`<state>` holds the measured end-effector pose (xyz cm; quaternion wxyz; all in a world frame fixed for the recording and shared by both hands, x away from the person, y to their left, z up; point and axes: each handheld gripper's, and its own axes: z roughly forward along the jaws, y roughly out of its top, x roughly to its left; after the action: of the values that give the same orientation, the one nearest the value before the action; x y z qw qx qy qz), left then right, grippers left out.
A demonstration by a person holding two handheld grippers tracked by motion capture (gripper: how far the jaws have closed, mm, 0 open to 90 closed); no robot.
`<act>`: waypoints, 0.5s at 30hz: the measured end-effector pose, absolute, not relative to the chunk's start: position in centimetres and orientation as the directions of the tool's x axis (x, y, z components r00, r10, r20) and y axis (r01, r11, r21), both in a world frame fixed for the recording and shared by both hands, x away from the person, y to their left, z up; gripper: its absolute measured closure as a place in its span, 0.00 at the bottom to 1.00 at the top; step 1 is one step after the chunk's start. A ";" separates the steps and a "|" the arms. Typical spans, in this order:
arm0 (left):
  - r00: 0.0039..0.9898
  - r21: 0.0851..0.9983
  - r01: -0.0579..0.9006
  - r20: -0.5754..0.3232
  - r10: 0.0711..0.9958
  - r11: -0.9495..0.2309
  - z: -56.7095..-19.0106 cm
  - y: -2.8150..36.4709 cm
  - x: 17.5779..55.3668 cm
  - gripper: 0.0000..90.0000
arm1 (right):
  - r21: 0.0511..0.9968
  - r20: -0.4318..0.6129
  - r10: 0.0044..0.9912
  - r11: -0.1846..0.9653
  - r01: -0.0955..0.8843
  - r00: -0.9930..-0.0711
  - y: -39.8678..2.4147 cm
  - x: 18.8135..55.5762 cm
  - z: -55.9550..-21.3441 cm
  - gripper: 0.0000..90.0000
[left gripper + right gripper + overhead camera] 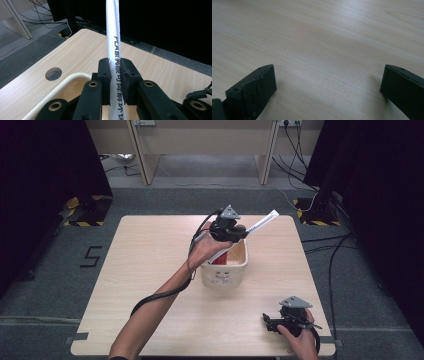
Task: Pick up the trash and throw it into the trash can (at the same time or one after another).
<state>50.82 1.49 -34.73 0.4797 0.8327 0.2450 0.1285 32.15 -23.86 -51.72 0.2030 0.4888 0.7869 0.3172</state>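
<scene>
1. My left gripper [116, 82] is clamped on a white paper-wrapped straw [113, 42]; pads press both sides, black print runs along it.
2. In the high view the straw [262, 224] is tilted, held over the back rim of the cream bin [225, 272]; something red sits inside the bin.
3. My right gripper [328, 90] rests low over the table [317, 37] near its front right edge, jaws spread wide, nothing between them.

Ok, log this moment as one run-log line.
left gripper: shut on wrapped straw | over bin | right gripper: open, near table
</scene>
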 end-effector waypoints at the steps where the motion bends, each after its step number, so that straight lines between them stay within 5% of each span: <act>1: 0.849 0.859 0.284 -0.018 0.529 -0.426 -34.8 1.5 50.8 0.88 | 0.701 0.001 0.899 0.312 0.642 -0.438 -23.9 32.2 -51.7 0.05; 2: 0.849 0.859 0.283 -0.016 0.528 -0.427 -34.8 1.4 50.8 0.88 | 0.701 0.001 0.899 0.312 0.642 -0.438 -23.9 32.2 -51.7 0.05; 3: 0.850 0.858 0.282 -0.016 0.527 -0.430 -34.9 1.5 50.8 0.88 | 0.719 0.030 0.897 0.288 0.633 -0.442 -24.2 32.5 -51.4 0.22; 4: 0.852 0.857 0.281 -0.015 0.523 -0.432 -34.9 1.5 50.8 0.88 | 0.723 0.043 0.897 0.276 0.633 -0.440 -24.3 32.6 -51.1 0.25; 7: 0.853 0.859 0.279 -0.016 0.521 -0.430 -35.0 1.5 50.8 0.88 | 0.739 0.043 0.903 0.259 0.622 -0.427 -24.4 33.0 -50.2 0.14; 15: 0.860 0.859 0.263 -0.002 0.511 -0.439 -35.1 1.5 50.6 0.88 | 0.816 0.125 0.889 0.161 0.556 -0.441 -24.8 36.4 -45.2 0.17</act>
<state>50.62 1.50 -35.11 0.4767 0.8382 0.2308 0.1301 36.37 -24.83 -45.16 0.1968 0.4908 0.7360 0.4228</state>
